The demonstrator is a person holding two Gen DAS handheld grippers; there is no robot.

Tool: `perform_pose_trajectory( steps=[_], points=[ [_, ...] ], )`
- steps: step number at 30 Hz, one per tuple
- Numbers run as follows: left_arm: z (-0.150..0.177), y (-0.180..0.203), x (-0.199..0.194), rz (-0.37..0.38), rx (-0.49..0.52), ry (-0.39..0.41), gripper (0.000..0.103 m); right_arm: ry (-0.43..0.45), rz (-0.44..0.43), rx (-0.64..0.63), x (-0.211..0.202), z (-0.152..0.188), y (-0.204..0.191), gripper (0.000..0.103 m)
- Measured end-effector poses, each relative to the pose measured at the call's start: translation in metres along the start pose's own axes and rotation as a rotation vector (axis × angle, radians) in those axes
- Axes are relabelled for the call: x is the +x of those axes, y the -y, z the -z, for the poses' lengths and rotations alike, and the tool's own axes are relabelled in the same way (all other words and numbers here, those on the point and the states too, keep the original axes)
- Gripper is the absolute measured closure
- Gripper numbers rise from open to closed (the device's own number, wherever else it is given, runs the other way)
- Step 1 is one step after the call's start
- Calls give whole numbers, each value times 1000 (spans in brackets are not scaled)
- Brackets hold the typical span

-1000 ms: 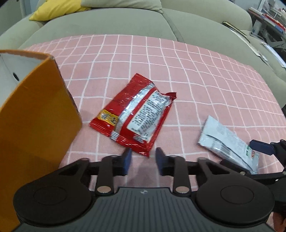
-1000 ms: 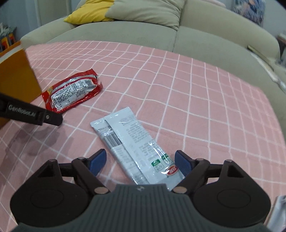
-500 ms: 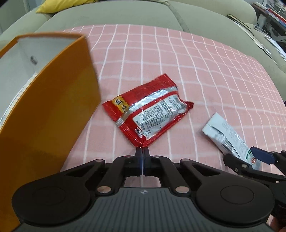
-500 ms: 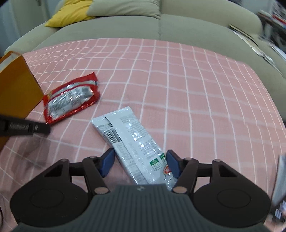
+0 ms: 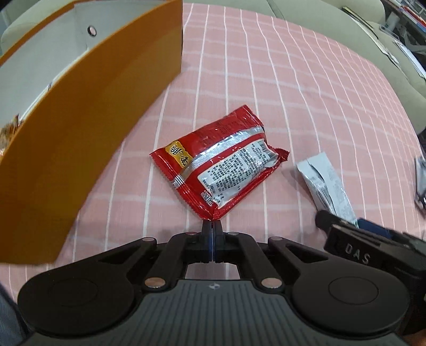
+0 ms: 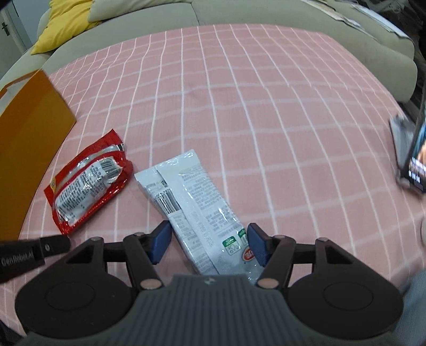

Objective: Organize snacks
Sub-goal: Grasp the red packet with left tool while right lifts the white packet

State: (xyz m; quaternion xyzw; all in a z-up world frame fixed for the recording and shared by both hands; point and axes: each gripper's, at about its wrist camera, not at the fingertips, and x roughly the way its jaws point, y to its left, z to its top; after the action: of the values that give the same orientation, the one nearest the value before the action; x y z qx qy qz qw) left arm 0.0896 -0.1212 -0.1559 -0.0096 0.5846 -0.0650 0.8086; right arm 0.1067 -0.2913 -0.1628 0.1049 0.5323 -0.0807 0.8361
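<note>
A red snack packet (image 5: 221, 165) lies on the pink checked cloth, also in the right wrist view (image 6: 87, 181). My left gripper (image 5: 212, 226) is shut on its near corner. A white snack packet (image 6: 197, 210) lies to its right, seen in the left wrist view (image 5: 327, 183) too. My right gripper (image 6: 207, 242) is open, its blue pads on either side of the white packet's near end. An orange box (image 5: 80, 111) with a white inside stands at the left, also in the right wrist view (image 6: 26, 133).
The pink checked cloth (image 6: 239, 93) covers the surface in front of a beige sofa (image 6: 239, 13) with a yellow cushion (image 6: 61, 24). A dark packet (image 6: 410, 157) lies at the right edge. Something brown shows inside the orange box (image 5: 9, 130).
My left gripper closed on the red packet's corner and moved nearer the orange box. My right gripper moved forward over the white packet and narrowed its opening.
</note>
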Motion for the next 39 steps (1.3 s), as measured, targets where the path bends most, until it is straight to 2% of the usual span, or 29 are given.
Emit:
perform_pose_trajectory(
  steps=[4, 6, 9, 12, 13, 14, 15, 16, 17, 19, 21, 28, 39],
  points=[
    [12, -2, -2, 23, 10, -28, 103, -1, -20, -32, -4, 8, -4, 42],
    [12, -3, -2, 65, 26, -48, 103, -4, -43, -47, -3, 9, -5, 40],
    [11, -5, -4, 93, 52, -57, 95, -6, -88, -88, -2, 7, -5, 37],
    [14, -8, -15, 117, 102, -37, 80, 20, -132, -131, -9, 5, 2, 30],
    [13, -8, -19, 119, 125, -19, 71, 34, -141, -147, -14, 5, 6, 27],
    [12, -8, -22, 119, 147, 1, 65, 49, -147, -165, -18, 5, 9, 26],
    [10, -8, -27, 120, 178, 27, 55, 63, -154, -186, -20, 4, 11, 23],
    [7, -7, -29, 118, 211, 54, 47, 75, -159, -206, -21, 3, 12, 22],
    [4, -5, -33, 110, 249, 85, 43, 83, -163, -227, -21, 2, 11, 22],
    [-2, 1, -36, 94, 332, 133, 30, 94, -156, -268, -20, 2, 10, 22],
    [-12, 7, -35, 83, 396, 159, 23, 105, -143, -311, -16, 2, 7, 22],
    [-27, 18, -10, 26, 540, 133, 19, 131, -138, -387, 0, -1, -2, 19],
    [-34, 22, 25, 35, 585, 49, 12, 94, -167, -416, 16, -6, 1, 17]
  ],
)
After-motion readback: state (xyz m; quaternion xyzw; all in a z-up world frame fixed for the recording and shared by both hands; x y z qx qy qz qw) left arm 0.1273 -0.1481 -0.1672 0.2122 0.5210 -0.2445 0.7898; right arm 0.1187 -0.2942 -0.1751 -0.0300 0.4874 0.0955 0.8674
